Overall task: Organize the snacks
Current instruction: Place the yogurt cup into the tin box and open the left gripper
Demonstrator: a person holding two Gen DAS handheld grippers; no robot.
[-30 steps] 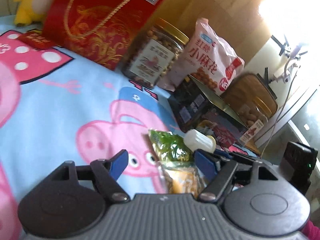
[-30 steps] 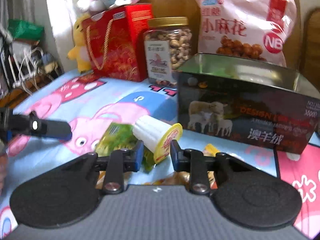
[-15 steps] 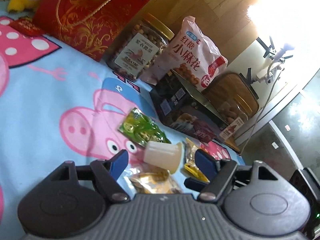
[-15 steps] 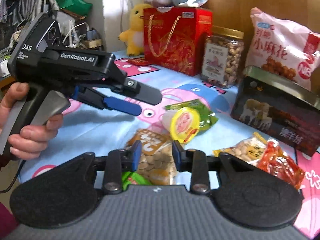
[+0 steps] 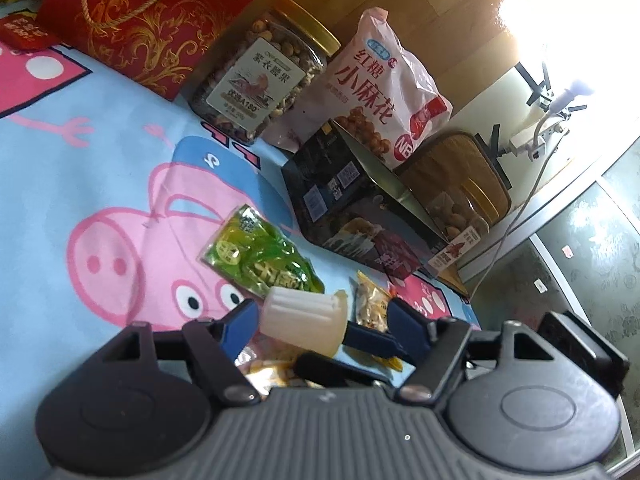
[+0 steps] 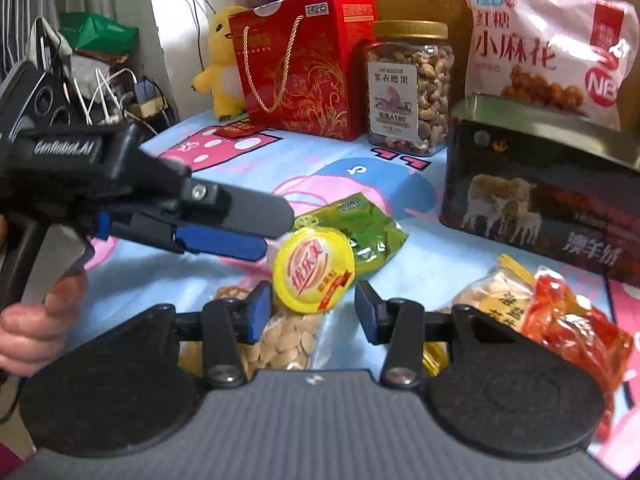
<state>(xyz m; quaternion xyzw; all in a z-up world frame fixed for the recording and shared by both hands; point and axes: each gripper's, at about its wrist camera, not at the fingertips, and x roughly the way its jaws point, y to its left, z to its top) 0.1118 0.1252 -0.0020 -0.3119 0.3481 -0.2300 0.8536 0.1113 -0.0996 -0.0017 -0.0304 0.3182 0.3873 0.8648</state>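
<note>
A small jelly cup with a yellow foil lid [image 6: 314,270] is held off the bed, its white ribbed body showing in the left wrist view [image 5: 304,322]. My right gripper [image 6: 310,312] stands with its jaws around the lid end; the left jaw touches, the right shows a gap. My left gripper [image 5: 320,326] is open around the cup's body, seen from the side in the right wrist view [image 6: 224,240]. A green snack packet [image 5: 260,256] lies behind the cup. A nut packet [image 6: 280,340] lies under it.
A dark open tin box [image 6: 540,200] stands at right, with a pink snack bag [image 6: 548,44] behind it. A nut jar [image 6: 410,88] and a red gift bag [image 6: 308,64] stand at the back. Orange and yellow packets [image 6: 560,320] lie at right on the cartoon bedsheet [image 5: 80,184].
My right gripper carried the cup back from the tin box toward the left gripper. The left gripper's jaws came around the cup's body. The right jaws have widened a little.
</note>
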